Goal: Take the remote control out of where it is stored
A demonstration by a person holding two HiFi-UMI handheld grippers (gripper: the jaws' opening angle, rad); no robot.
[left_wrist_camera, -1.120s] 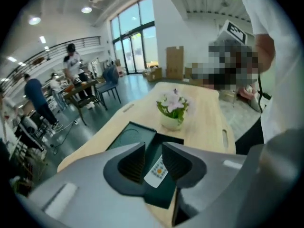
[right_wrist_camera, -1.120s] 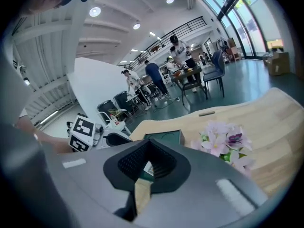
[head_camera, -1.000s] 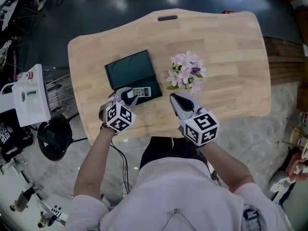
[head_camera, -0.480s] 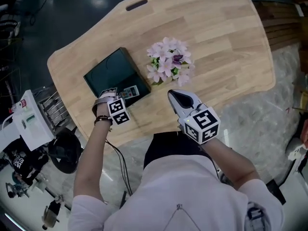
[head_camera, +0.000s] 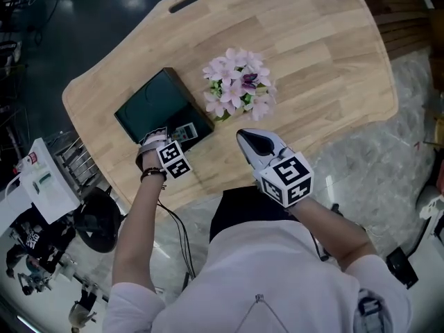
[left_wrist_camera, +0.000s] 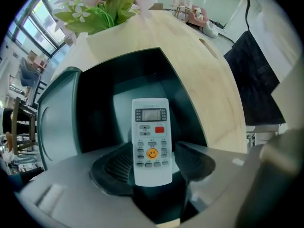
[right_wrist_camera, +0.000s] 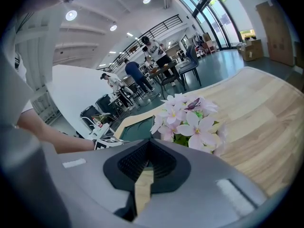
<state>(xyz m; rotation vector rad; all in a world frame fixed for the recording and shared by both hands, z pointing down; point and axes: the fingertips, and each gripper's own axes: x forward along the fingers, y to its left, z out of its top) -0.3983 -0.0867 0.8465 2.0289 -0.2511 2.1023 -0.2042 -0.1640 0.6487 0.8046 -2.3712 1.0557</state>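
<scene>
The white remote control (left_wrist_camera: 151,137) has a small screen, a red button and a yellow smiley key. It lies lengthwise in a dark green box (left_wrist_camera: 99,99) and shows small in the head view as the remote control (head_camera: 184,131). My left gripper (left_wrist_camera: 152,164) is shut on its near end, one ribbed pad against each long side. In the head view the left gripper (head_camera: 161,143) sits at the near corner of the box (head_camera: 156,106). My right gripper (head_camera: 251,144) hovers over the table's front edge, shut and empty, and its jaws meet in the right gripper (right_wrist_camera: 147,167) view.
A bunch of pink flowers (head_camera: 238,85) stands just right of the box, between the two grippers. The wooden table (head_camera: 319,61) has a handle slot (head_camera: 184,3) at its far edge. A white device (head_camera: 43,181) stands on a rack at the left, off the table.
The head view has swung, so the table now looks turned. My left gripper stays at the remote's near end in the box. The right gripper has held its place.
</scene>
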